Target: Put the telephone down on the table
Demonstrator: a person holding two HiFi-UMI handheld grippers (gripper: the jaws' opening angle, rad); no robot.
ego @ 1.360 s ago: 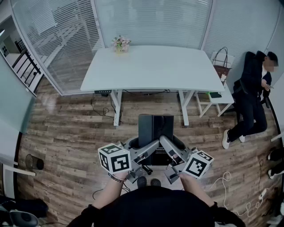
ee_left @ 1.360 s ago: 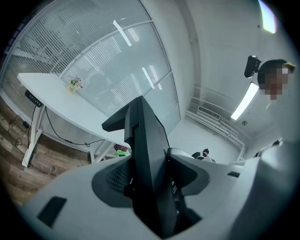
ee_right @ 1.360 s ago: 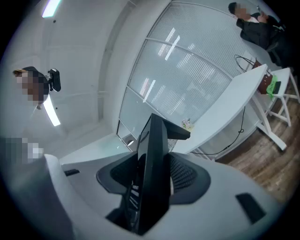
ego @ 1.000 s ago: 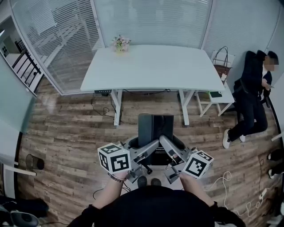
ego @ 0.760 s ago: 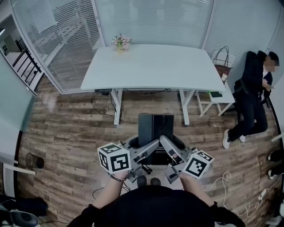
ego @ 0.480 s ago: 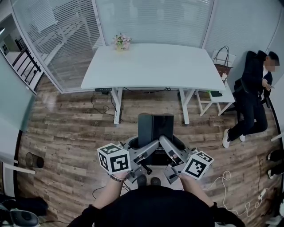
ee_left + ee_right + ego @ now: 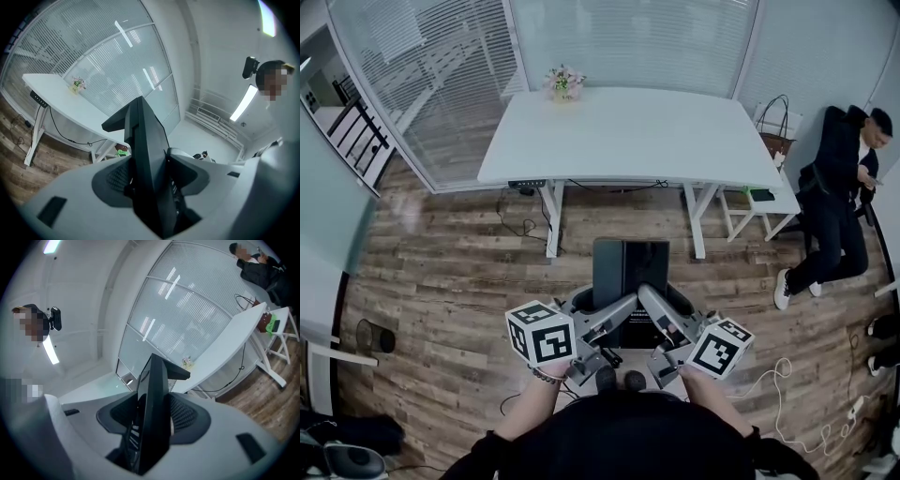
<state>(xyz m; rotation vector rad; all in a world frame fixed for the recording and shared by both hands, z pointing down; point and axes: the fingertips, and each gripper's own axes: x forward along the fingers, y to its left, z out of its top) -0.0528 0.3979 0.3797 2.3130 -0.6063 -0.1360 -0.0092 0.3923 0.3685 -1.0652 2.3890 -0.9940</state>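
A black telephone (image 7: 628,279) hangs flat in front of me, over the wooden floor and short of the white table (image 7: 628,131). My left gripper (image 7: 602,323) is shut on its left side and my right gripper (image 7: 664,321) on its right side. In the left gripper view the telephone (image 7: 146,154) stands edge-on, pinched between both grey pads. In the right gripper view the same black telephone (image 7: 154,413) is clamped the same way. The table top is bare apart from a small flower pot (image 7: 565,82) at its far edge.
A person (image 7: 839,187) sits against the wall at the right, beside a white stool (image 7: 759,208) with a bag. A white cable (image 7: 778,375) trails over the floor at the lower right. Glass partitions with blinds close the back and left.
The head view has shifted slightly, so the table sits a little higher and further right in the picture. Both grippers and the telephone have kept still.
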